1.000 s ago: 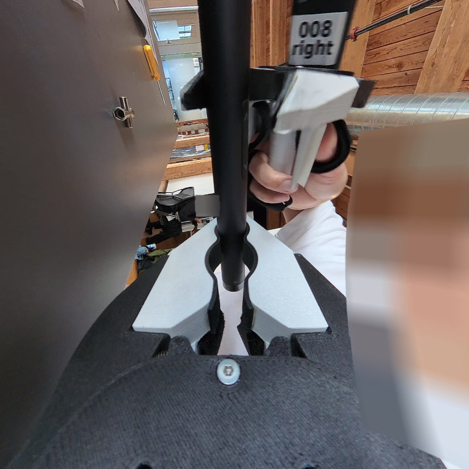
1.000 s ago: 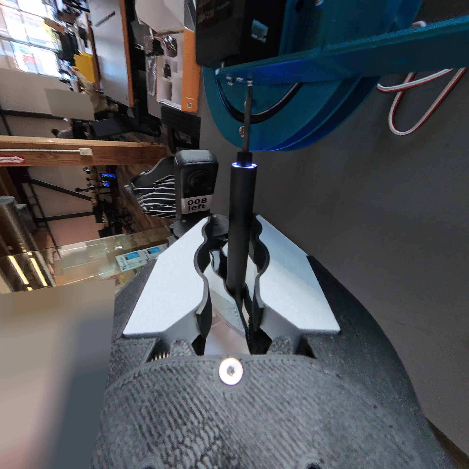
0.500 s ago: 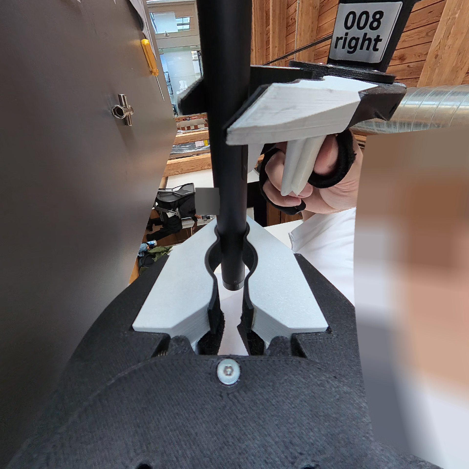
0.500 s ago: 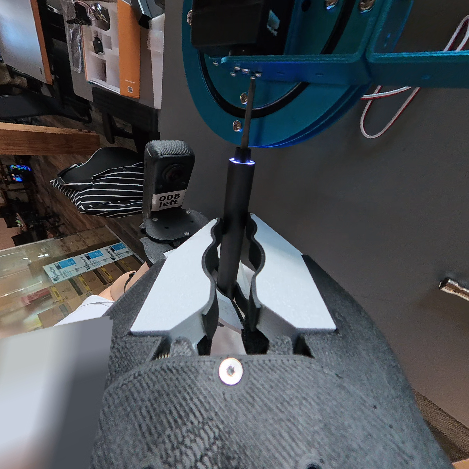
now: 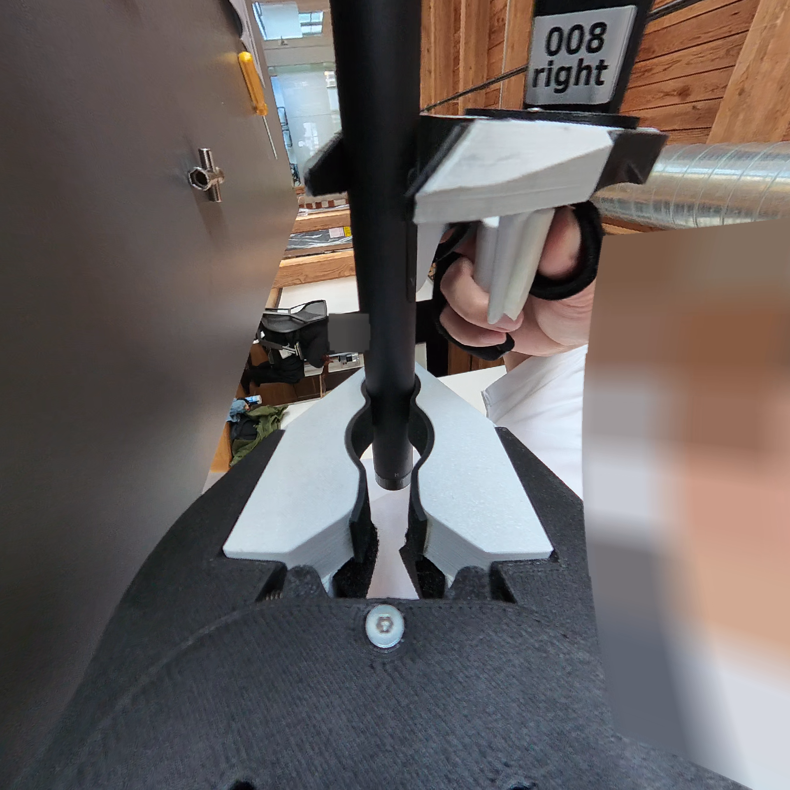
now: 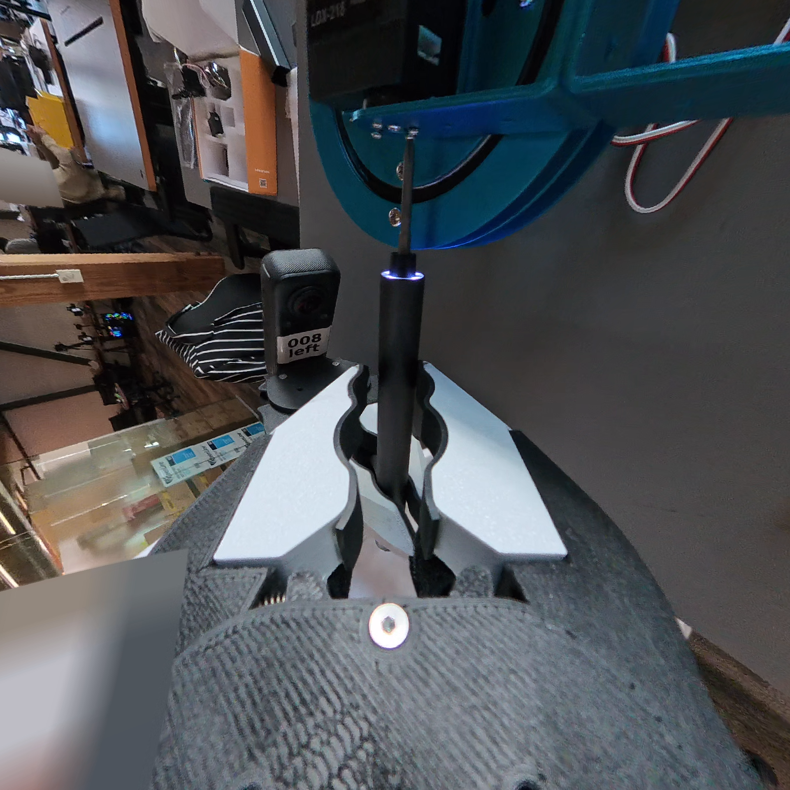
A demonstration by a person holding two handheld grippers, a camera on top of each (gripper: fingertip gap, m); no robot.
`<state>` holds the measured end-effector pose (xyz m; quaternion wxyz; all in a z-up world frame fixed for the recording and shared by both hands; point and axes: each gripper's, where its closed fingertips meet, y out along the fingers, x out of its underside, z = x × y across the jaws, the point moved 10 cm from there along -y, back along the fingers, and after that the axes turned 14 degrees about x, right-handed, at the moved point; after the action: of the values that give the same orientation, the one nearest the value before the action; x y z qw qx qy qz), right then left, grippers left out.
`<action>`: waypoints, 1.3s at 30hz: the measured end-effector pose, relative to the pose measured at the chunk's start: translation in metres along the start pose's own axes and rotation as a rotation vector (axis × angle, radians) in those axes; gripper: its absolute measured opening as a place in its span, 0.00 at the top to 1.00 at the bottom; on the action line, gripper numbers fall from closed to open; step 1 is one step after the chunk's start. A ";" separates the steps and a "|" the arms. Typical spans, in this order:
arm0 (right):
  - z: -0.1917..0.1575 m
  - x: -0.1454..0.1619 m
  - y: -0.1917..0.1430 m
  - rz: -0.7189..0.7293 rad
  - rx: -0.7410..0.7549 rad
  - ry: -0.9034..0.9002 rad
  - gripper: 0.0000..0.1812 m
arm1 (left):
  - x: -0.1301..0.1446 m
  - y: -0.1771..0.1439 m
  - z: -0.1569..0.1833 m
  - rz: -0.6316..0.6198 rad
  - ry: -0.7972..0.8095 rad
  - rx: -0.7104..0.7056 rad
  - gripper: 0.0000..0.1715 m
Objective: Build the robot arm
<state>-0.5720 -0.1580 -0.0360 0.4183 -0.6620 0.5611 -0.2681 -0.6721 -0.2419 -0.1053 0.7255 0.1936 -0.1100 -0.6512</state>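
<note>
- The left gripper is clamping its jaws on the rear end of the slim black cylindrical electric screwdriver, steadying it.
- The right gripper is gripping the barrel farther forward, its jaws closed around it, aiming the thin bit at a small screw on the far blue plastic ring frame, which is lying on the grey table.

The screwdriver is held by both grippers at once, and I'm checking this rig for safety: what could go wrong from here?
1. The thin bit meets a small screw on the blue frame; a slight tilt could make it slip off or scratch the frame.
2. The left gripper and right gripper both clamp the screwdriver; uneven moves could bend the bit.
3. The red and white wires hang close by and might snag.
</note>
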 end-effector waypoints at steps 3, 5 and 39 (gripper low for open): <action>-0.006 0.001 0.000 0.005 0.045 -0.037 0.87 | -0.001 -0.002 0.002 -0.021 -0.008 -0.014 0.95; -0.009 0.002 0.001 0.014 0.085 -0.064 0.89 | -0.002 -0.003 0.003 -0.034 -0.013 -0.015 0.95; -0.001 0.015 0.008 0.150 -0.096 0.078 0.91 | -0.009 -0.012 0.007 -0.163 -0.057 0.028 0.95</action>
<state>-0.5735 -0.1732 -0.0444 0.3828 -0.6267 0.6371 -0.2343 -0.6870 -0.2351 -0.1038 0.6640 0.1934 -0.1238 -0.7116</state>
